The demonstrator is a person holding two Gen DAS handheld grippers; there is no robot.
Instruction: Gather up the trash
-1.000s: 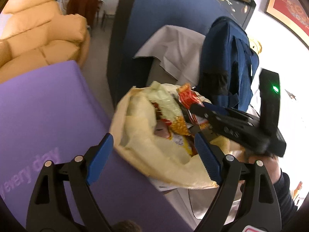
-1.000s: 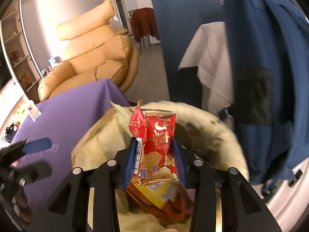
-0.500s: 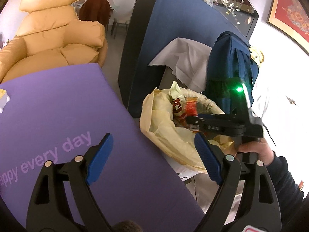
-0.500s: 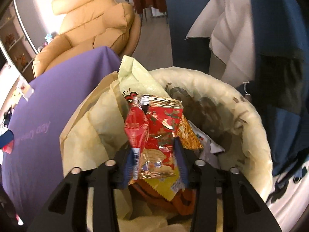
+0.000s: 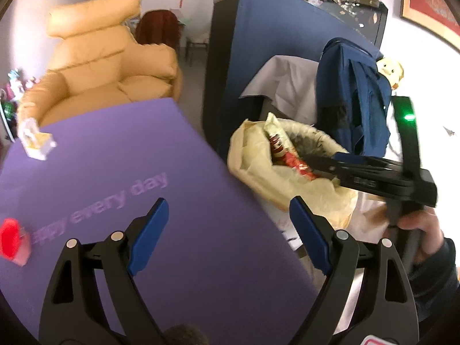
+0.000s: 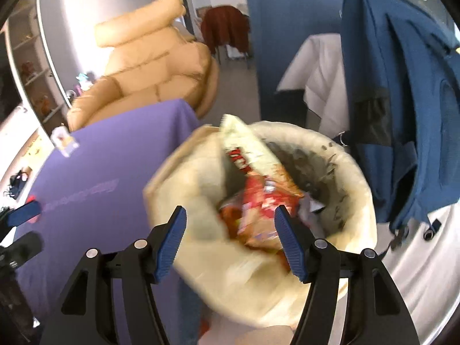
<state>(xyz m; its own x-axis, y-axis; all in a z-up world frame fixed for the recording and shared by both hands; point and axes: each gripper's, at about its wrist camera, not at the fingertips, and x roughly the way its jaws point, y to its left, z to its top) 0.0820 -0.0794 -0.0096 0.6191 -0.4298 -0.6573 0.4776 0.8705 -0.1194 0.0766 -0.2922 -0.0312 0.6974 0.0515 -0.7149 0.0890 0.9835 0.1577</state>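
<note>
A bin lined with a pale yellow bag stands beside the purple table. Inside lie a red snack wrapper and a pale green wrapper that sticks up. My right gripper hovers over the bin's mouth with its jaws opening, and its pads touch nothing. My left gripper is open and empty above the table's edge. On the table lie a small white carton and a red item.
A blue backpack hangs just right of the bin. Behind the bin are a white cloth and a tall blue cabinet. A tan sofa stands past the table's far end.
My right gripper has opened and let go of the red wrapper, which dropped into the bin. My left gripper drew back from the bin over the table, bringing the carton and red item into view.
</note>
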